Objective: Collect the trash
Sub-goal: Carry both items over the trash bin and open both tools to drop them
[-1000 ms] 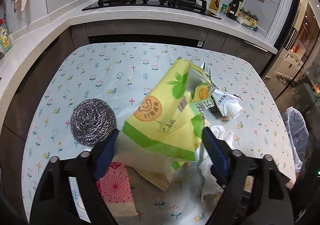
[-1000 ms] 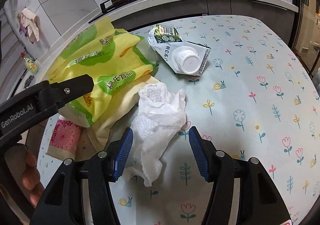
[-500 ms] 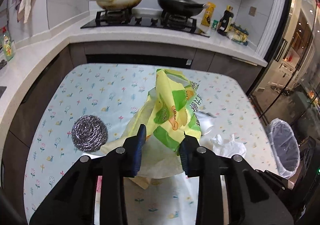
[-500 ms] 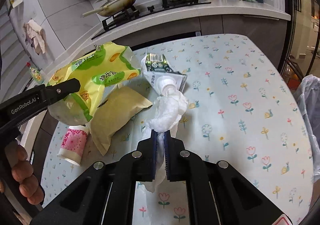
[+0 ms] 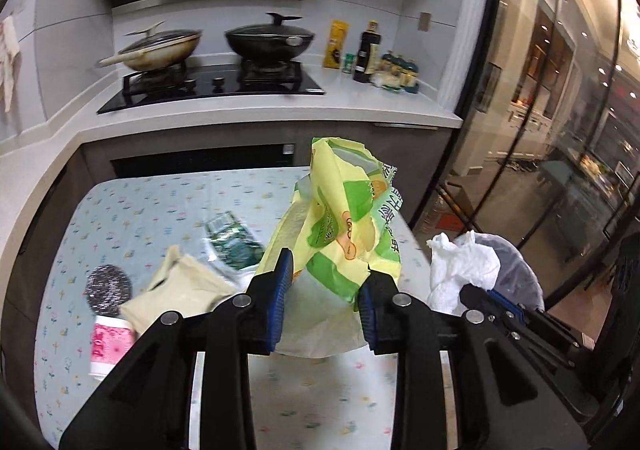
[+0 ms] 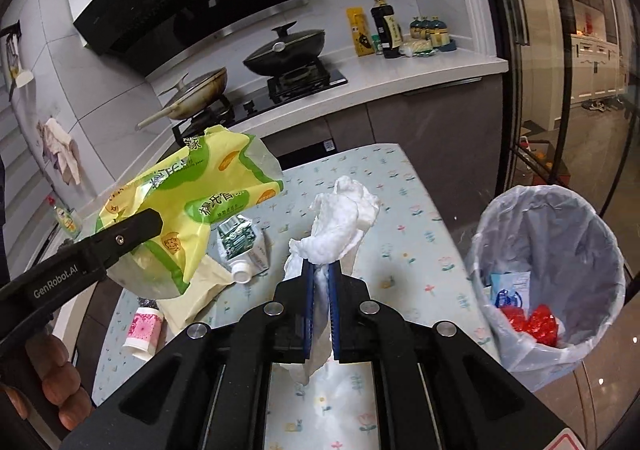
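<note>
Kitchen worktop [image 6: 404,186] carries a floral cloth. Left claw [image 5: 325,292] is clamped on the yellow-green bag [image 5: 344,218], held aloft. Right claw [image 6: 321,308] is clamped on the white tissue [image 6: 340,222], near the lined bin [image 6: 552,218].

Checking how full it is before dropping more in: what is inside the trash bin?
In the lined trash bin lie crumpled red wrappers and a blue-and-white packet. The rest of the bottom is hidden by the near rim and folds of the liner.

Carton [image 5: 231,246] motion-blurred; scourer [image 6: 146,304] — mostly behind yellow bag [image 6: 192,210]
</note>
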`<state>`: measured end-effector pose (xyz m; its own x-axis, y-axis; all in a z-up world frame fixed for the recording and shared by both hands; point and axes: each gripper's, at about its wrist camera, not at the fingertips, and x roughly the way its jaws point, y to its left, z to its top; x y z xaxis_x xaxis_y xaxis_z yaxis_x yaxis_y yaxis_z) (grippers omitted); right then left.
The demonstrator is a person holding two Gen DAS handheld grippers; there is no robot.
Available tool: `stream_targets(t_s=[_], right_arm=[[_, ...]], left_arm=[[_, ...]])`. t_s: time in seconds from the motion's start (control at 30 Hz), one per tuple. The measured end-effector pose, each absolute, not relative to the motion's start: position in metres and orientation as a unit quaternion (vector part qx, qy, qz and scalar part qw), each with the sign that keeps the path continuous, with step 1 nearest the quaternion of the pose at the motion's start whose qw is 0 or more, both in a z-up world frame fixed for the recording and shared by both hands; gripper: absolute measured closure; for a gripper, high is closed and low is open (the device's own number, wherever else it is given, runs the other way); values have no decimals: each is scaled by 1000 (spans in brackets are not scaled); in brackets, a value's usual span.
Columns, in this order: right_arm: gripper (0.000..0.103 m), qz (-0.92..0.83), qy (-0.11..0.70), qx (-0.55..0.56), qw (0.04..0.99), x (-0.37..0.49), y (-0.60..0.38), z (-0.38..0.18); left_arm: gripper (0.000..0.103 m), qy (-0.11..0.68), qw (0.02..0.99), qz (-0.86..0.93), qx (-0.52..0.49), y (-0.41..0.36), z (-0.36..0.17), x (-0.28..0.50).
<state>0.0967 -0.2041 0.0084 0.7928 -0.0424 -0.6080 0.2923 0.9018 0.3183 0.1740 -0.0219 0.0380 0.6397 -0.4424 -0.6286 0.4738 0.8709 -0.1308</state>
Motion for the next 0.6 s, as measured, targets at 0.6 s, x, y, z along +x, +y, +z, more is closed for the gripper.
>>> stream_targets(t_s=[0.6], right_arm=[[96,-176,285,250,908,10,-317,3]], left_arm=[[74,353,868,-337,91,-164,26,106]])
